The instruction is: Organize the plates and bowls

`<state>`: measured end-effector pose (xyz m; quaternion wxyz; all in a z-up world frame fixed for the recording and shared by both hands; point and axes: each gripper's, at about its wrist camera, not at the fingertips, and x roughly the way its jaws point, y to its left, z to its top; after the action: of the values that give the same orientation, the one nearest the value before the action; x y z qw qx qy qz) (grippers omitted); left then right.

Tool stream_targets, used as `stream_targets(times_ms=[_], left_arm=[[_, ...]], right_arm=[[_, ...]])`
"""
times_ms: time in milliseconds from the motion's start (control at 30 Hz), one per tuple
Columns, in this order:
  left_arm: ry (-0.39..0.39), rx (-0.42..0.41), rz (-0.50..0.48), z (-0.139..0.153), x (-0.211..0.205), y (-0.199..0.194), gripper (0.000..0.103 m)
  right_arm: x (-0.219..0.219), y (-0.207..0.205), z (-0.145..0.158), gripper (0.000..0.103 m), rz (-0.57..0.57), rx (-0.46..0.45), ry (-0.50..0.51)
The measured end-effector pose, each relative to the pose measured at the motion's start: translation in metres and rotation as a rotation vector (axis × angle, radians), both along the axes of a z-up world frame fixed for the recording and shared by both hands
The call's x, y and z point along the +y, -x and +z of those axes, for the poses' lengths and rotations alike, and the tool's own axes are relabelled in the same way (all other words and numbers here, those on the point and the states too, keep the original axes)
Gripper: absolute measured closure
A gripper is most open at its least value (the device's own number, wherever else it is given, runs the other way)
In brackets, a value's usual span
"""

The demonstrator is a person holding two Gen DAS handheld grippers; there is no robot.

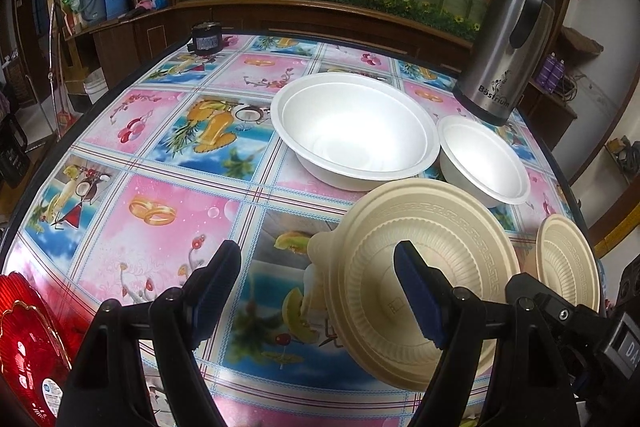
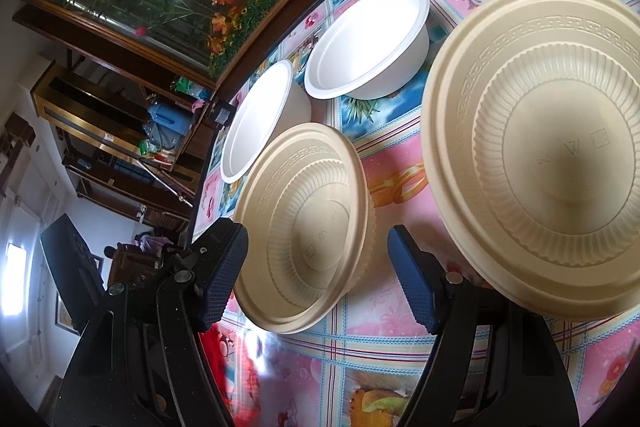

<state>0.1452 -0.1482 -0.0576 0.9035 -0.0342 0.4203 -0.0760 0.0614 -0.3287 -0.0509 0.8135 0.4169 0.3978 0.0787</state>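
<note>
The bowls, with the small cream bowl (image 2: 304,227) at twelve o'clock of the wide-open, empty right gripper (image 2: 318,277) and the big cream bowl (image 1: 428,279) at two o'clock of the equally open left gripper (image 1: 320,291), look light, thin and easily crushed, so pinch a rim gently.

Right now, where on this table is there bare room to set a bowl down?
The widest bare cloth lies left of the large white bowl, between the red plate and the far-edge black gadget. The right side is crowded: small white bowl, two beige bowls and the steel flask sit close together.

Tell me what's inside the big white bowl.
The big white bowl shows only its bare white interior in the left wrist view; nothing sits in it. A doubled rim line hints at a nested second bowl, but that can't be confirmed.
</note>
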Motion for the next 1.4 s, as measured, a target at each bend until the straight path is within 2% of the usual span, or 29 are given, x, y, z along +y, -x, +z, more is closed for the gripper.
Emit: stream_targets(times_ms=[333, 833, 967, 1067, 1133, 1200, 1400], left_arm=[[0.012, 0.047, -0.003, -0.010, 0.004, -0.004, 0.024], [0.019, 0.080, -0.032, -0.016, 0.003, -0.005, 0.024], [0.014, 0.093, -0.035, -0.018, 0.003, -0.006, 0.024], [0.002, 0.092, -0.038, -0.019, 0.003, -0.005, 0.024], [-0.007, 0.090, -0.040, -0.020, 0.003, -0.005, 0.025], [-0.010, 0.095, -0.041, -0.021, 0.003, -0.005, 0.025], [-0.009, 0.103, -0.045, -0.024, 0.004, -0.007, 0.025]], right_arm=[[-0.005, 0.001, -0.006, 0.029, -0.030, 0.006, -0.045], [-0.007, 0.006, -0.007, 0.031, -0.068, 0.007, -0.022], [-0.007, 0.005, -0.008, 0.037, -0.068, 0.020, -0.011], [-0.005, 0.003, -0.011, 0.049, -0.053, 0.033, -0.004], [-0.005, 0.004, -0.011, 0.050, -0.055, 0.037, 0.005], [-0.005, 0.003, -0.011, 0.056, -0.054, 0.038, 0.007], [-0.004, 0.002, -0.014, 0.056, -0.048, 0.051, 0.013]])
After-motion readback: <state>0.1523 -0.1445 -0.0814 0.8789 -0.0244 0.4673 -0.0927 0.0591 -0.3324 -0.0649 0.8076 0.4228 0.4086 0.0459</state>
